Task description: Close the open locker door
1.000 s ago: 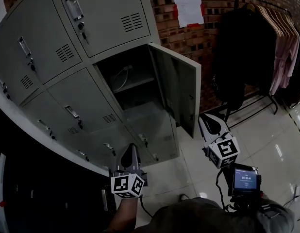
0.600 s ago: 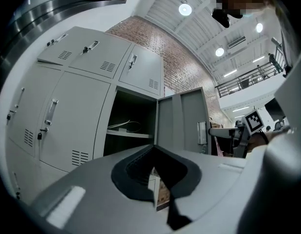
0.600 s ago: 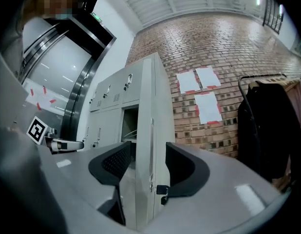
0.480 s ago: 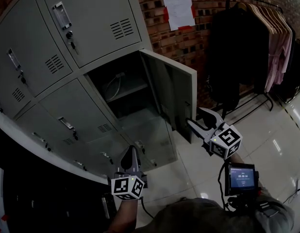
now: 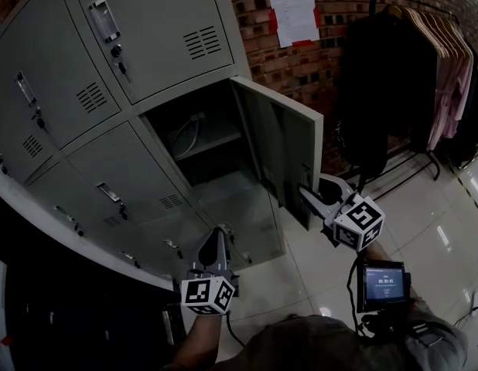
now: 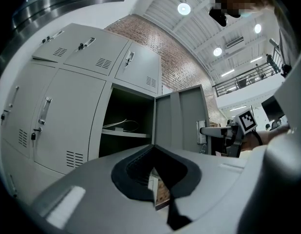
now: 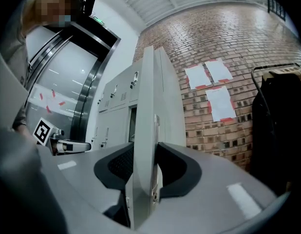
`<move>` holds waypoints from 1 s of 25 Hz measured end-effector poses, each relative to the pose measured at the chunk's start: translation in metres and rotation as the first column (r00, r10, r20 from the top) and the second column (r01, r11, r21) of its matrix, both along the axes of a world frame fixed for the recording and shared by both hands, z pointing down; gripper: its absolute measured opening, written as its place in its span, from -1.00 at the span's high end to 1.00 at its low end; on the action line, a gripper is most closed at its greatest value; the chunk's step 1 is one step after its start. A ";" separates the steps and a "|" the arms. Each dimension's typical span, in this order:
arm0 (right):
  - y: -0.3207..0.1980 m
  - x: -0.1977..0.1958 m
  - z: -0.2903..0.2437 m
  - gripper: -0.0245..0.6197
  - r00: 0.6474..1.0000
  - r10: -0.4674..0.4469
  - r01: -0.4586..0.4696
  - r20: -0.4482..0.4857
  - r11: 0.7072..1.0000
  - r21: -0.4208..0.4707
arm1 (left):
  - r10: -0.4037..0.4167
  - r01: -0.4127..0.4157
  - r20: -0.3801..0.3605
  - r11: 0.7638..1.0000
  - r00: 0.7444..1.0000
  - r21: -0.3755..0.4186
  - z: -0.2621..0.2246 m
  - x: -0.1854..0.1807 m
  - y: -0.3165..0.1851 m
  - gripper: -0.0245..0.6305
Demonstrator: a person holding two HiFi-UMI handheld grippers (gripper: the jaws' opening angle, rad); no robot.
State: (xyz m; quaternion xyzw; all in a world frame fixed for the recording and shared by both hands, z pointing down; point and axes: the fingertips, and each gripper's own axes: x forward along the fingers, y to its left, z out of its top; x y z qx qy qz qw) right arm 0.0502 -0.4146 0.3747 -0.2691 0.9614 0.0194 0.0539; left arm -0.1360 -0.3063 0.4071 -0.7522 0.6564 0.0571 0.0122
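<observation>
1. Since a second ago the right gripper (image 5: 312, 189) has swung up to the free edge of the locker door (image 5: 289, 141); its jaws have just been closing with that edge between them.
2. Its pads now press on both faces of the locker door, low on that edge.
3. That locker door stands wide open, hinged at the right side of its dark compartment (image 5: 196, 141).
4. Left of the locker door and below it, the left gripper (image 5: 216, 232) hangs with jaws together, empty.
</observation>
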 end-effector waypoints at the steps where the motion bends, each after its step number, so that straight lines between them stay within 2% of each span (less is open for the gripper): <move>1: 0.002 -0.002 0.000 0.51 1.000 0.000 0.000 -0.006 1.000 0.002 | 0.001 -0.001 0.000 1.000 1.000 -0.002 0.001 0.001 -0.001 0.93; 8: 0.013 -0.014 0.001 0.50 1.000 0.023 -0.023 -0.008 1.000 0.000 | -0.003 0.003 0.009 1.000 1.000 -0.008 0.000 -0.001 -0.003 0.93; 15: 0.042 -0.057 -0.003 0.45 0.999 0.043 -0.043 -0.013 0.999 0.009 | 0.021 -0.021 0.012 1.000 1.000 0.000 -0.002 -0.026 -0.002 0.93; 25: 0.066 -0.140 -0.002 0.40 0.987 0.155 -0.155 -0.041 0.988 0.002 | 0.097 -0.097 0.020 0.995 0.995 -0.001 -0.006 -0.095 -0.003 0.93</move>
